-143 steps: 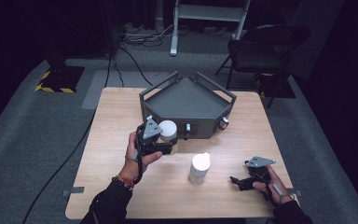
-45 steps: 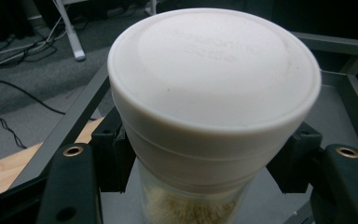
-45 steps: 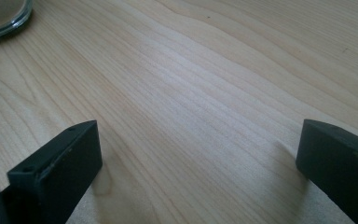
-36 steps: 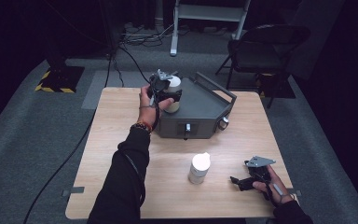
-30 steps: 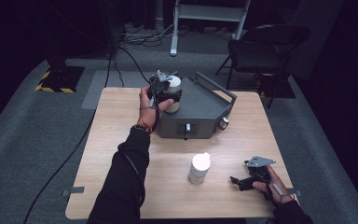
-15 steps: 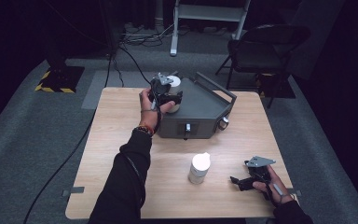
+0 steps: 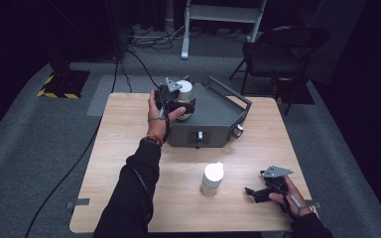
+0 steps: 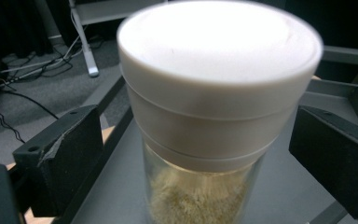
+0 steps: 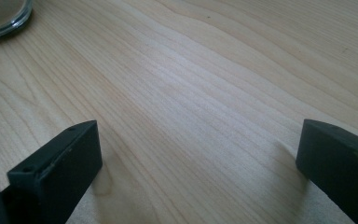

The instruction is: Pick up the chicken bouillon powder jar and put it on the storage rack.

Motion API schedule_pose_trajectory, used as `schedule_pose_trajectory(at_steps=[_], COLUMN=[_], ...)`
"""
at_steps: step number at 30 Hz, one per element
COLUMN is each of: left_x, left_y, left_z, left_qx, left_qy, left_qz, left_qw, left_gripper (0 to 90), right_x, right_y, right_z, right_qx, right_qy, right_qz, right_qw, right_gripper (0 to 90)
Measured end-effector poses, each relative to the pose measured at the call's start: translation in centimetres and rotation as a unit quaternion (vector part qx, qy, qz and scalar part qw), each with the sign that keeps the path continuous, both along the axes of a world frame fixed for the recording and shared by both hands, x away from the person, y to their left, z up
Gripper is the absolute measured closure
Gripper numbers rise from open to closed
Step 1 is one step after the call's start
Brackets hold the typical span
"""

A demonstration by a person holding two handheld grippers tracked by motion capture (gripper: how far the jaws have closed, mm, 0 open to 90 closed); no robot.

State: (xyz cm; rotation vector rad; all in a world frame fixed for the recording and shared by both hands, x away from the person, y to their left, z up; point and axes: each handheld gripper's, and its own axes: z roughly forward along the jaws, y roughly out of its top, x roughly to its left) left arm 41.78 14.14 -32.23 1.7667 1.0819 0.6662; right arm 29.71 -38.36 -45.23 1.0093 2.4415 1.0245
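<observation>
White-lidded and glass-walled, the jar (image 8: 219,116) stands upright on the grey tray (image 7: 213,106) at the far side of the counter (image 7: 129,148), a pale powder showing in its lower part. The left gripper (image 7: 176,101) sits around it, and its jaws have just been opening — they now stand wide, clear gaps on both sides of the lid in the left gripper view, so the jar rests on the tray by its own weight and not in any grip. That reads as a release after setting it down. A second jar (image 7: 212,178) of the same kind waits near the counter's front edge, probably next to go. The right gripper (image 7: 265,191) rests low over bare wood just beside it, jaws spread wide with nothing between them — parked out of the way.
</observation>
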Motion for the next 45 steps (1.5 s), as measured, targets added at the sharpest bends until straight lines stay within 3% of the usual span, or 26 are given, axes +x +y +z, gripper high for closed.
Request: schedule_pose_trajectory(at_steps=[12,22,26,33,45], left_x=[-1.6,-3.8,-4.8,-6.0,-8.5], left_y=[0.5,0.4,0.2,0.4,0.8], left_z=[0.1,-0.1,-0.1,-0.1,-1.0], left_qx=[0.008,0.040,0.058,0.071,0.116], left_qy=[-0.016,-0.041,-0.055,-0.060,-0.078], left_qz=[-0.008,-0.025,-0.032,-0.047,-0.073], left_qw=[0.9998,0.9981,0.9963,0.9945,0.9875], left_gripper=[0.7,0.5,0.4,0.1,0.5], right_x=[0.0,0.0,0.0,0.0,0.0], right_y=[0.0,0.0,0.0,0.0,0.0], right_z=[0.0,0.0,0.0,0.0,0.0], right_qx=[0.000,0.000,0.000,0.000,0.000], right_qy=[0.000,0.000,0.000,0.000,0.000], right_qz=[0.000,0.000,0.000,0.000,0.000], right_qw=[1.0000,1.0000,1.0000,1.0000,1.0000], right_gripper=[0.0,0.0,0.0,0.0,0.0])
